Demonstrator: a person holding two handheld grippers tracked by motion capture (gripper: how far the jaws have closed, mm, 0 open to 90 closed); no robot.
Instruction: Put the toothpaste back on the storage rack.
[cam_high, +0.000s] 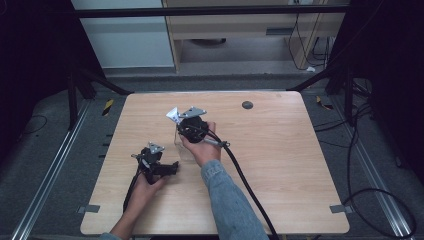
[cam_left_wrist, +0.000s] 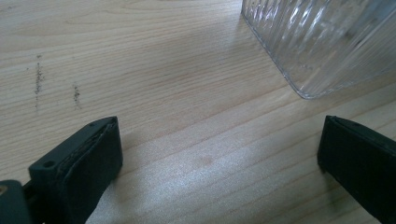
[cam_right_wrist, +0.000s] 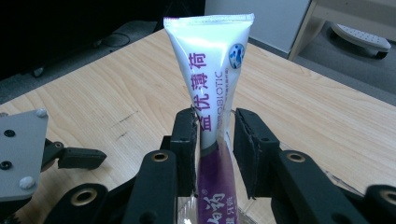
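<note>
The person stands at the near edge of the wooden tabletop (cam_high: 280, 165) with one tool in each hand. The right tool (cam_right_wrist: 214, 149) is near the middle of the tabletop, and its two black jaws stand on both sides of a white and purple toothpaste tube (cam_right_wrist: 210, 70). The tube is upright, with its flat crimped end at the top, and its lower purple part goes down into a clear ribbed glass cup (cam_left_wrist: 322, 42) that stands on the wood. The left jaw touches the tube; on the right side I see a narrow gap between the pad and the tube, so I cannot tell for sure if the tool really grasps it or only stands around it (the jaws are close together in any case). In the high view the right hand (cam_high: 202, 147) wraps around this tool from below, and a thick black cable (cam_high: 245, 185) goes from it toward the near edge. The left tool (cam_left_wrist: 219, 154) is released: its jaws are wide apart, low over the bare wood, and hold nothing. The corner of the glass cup is just beyond its right jaw, apart from it. In the high view the left tool lies left of the cup and nearer to the person.
</note>
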